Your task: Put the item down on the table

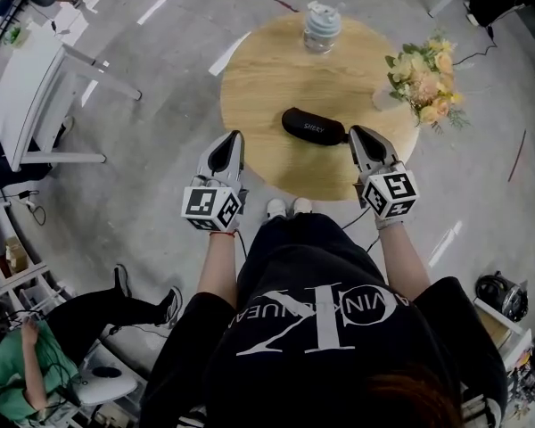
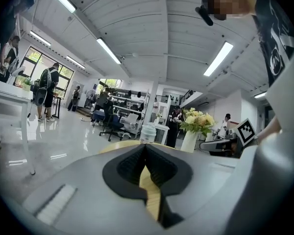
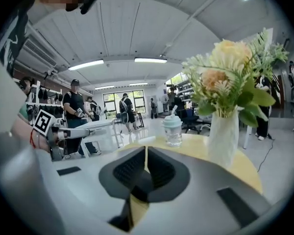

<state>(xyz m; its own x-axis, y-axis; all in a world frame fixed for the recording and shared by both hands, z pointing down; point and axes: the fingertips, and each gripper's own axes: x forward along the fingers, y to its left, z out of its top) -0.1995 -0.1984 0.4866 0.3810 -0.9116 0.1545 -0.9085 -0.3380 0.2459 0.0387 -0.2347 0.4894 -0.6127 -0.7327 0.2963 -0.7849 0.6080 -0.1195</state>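
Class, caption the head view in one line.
Left gripper and right gripper, shut and empty, near a wooden table bearing a black case, cup and flowers.

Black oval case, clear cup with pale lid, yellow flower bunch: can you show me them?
Black oval case point(image 1: 314, 126): head view, middle of its top.
Clear cup with pale lid point(image 1: 322, 16): head view, on the lid.
Yellow flower bunch point(image 1: 425, 77): head view, on the blooms.

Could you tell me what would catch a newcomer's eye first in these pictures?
The round wooden table fills the middle of the head view, with a black case lying near its front edge. A bouquet of pale flowers stands at its right edge, and a lidded cup at the far side. The left gripper and right gripper hover on either side of the case, both shut and empty.
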